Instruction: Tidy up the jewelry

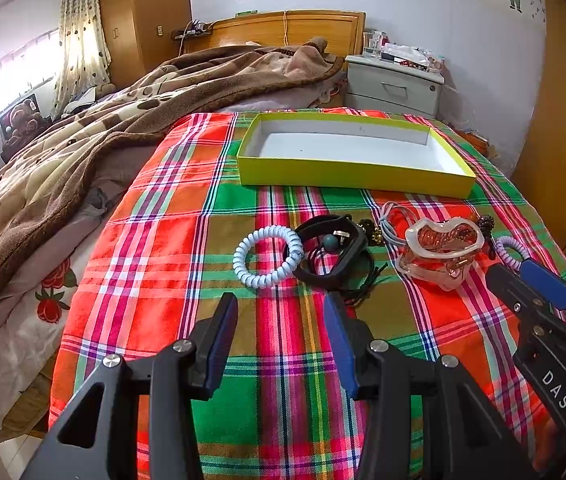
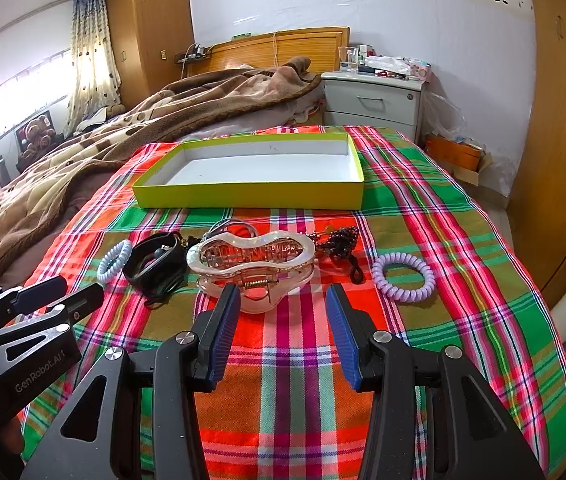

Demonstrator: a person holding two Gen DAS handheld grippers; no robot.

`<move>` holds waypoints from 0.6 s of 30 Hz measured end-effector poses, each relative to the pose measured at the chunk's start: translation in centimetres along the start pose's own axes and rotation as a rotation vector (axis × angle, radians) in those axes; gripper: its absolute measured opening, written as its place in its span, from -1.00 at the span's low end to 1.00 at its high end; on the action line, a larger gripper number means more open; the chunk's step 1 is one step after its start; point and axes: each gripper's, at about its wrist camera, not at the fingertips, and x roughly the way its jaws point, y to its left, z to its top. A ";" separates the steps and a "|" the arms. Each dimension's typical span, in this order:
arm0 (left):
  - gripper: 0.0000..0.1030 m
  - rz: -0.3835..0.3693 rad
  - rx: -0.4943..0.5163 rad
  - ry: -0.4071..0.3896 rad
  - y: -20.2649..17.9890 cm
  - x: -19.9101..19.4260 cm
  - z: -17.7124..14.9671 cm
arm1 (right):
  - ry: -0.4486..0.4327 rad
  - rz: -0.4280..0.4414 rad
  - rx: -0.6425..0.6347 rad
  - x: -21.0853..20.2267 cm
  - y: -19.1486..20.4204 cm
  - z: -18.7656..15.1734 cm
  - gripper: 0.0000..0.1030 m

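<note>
From my left wrist, my left gripper hangs with its jaws apart and empty, just near of the black strap and blue coil tie; the yellow box lies empty beyond. From my right wrist, my right gripper is likewise spread, empty, the clear hair claw just ahead. Nothing is packed yet, I judge; next I must close on one piece.

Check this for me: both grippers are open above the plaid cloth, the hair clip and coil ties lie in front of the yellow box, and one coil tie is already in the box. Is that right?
Not quite. The yellow box holds nothing yet; the right wrist view shows its white floor bare. Both coil ties, pale blue and lilac, lie on the plaid cloth with the hair clip. The left gripper and right gripper have open jaws.
</note>
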 end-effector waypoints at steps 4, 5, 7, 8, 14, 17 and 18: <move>-0.10 0.000 -0.005 0.001 0.0 0.0 0.0 | 0.000 0.001 -0.001 -0.1 0.1 0.1 -0.12; -0.10 -0.001 -0.007 0.000 0.1 -0.1 -0.1 | 0.000 0.002 -0.002 -0.1 0.1 0.1 -0.12; -0.10 -0.001 -0.007 0.004 0.1 0.0 -0.1 | 0.001 0.001 -0.002 0.0 0.1 0.1 -0.12; -0.10 -0.001 -0.008 0.003 0.1 -0.1 -0.1 | 0.002 0.000 -0.002 -0.1 0.1 0.1 -0.12; -0.10 -0.002 -0.008 0.007 0.3 -0.1 -0.1 | 0.001 -0.001 -0.006 -0.1 0.2 0.0 -0.12; -0.10 -0.003 -0.009 0.007 0.3 -0.1 0.0 | 0.000 -0.001 -0.010 -0.2 0.2 0.1 -0.12; -0.10 -0.003 -0.009 0.004 0.3 -0.2 0.0 | 0.000 -0.001 -0.009 -0.2 0.2 0.0 -0.12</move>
